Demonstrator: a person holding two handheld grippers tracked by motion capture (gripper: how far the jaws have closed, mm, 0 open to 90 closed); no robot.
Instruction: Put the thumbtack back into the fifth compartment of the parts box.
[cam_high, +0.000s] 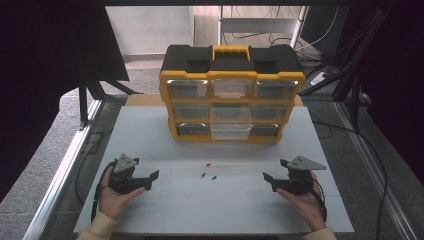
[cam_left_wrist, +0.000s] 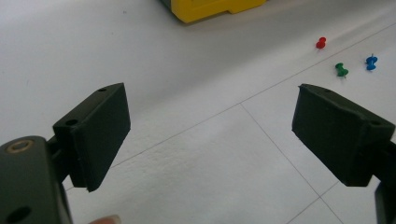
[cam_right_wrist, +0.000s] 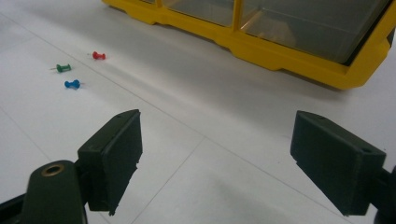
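Nearest to us in the high view, our two hands come in from the bottom edge and rest on the white table (cam_high: 150, 210), one gripper in each. The left gripper (cam_high: 152, 180) sits near the table's left side and the right gripper (cam_high: 267, 182) near its right, well apart from each other, with their jaws pointing inward toward the middle of the table. In the left gripper view our jaws stand wide apart with bare table between them; nothing is held. The right gripper view shows the same: jaws spread wide, only the white surface and its thin grid lines between them. A little farther out, roughly midway between the two grippers, three push pins lie loose on the table: the green pin (cam_high: 203, 175) and the blue pin (cam_high: 214, 177) lie close beside each other, and the red pin (cam_high: 208, 164) lies just beyond them, toward the far side. None touches a gripper. In the left gripper view the pins show ahead and to the right of our jaws; in the right gripper view they show ahead and to the left. Farthest from us stands the yellow and black organizer (cam_high: 230, 92), upright, with three rows of clear drawers facing us; the bottom middle drawer (cam_high: 230, 131) sticks out somewhat past its neighbours.
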